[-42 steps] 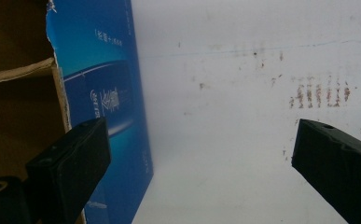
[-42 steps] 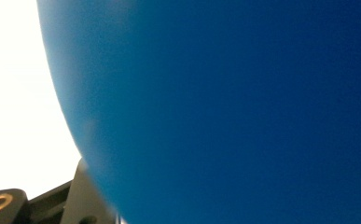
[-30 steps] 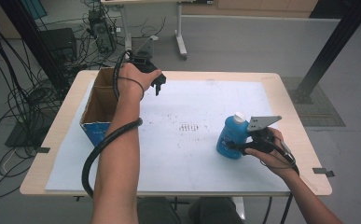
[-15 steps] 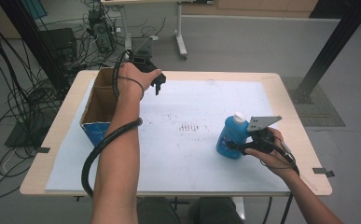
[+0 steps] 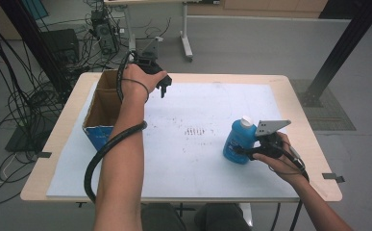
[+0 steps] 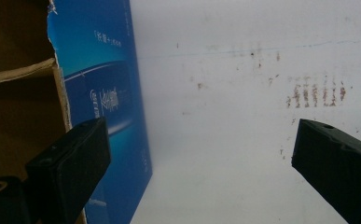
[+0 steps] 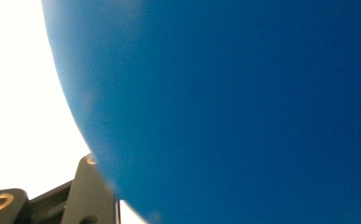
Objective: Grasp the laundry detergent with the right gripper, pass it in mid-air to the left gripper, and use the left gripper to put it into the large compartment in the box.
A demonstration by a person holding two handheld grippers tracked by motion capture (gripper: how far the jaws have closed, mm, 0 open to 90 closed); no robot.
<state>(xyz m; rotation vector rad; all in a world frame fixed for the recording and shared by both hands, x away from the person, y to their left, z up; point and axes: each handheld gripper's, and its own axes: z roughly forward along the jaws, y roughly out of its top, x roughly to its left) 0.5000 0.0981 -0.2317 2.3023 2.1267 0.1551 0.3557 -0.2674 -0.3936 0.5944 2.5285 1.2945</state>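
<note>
White table (image 5: 198, 159) bears a cardboard box (image 5: 99, 113) (blue side, print unreadable). Beside the box, left gripper (image 5: 163, 86) gapes empty; well apart, right gripper (image 5: 243, 150) clamps a blue bottle (image 5: 237, 139).

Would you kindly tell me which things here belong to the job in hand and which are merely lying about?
In the job:
- blue bottle, clamped in the right gripper
- left gripper, open
- cardboard box beside it

Lying about:
- table
- cables on the floor
</note>
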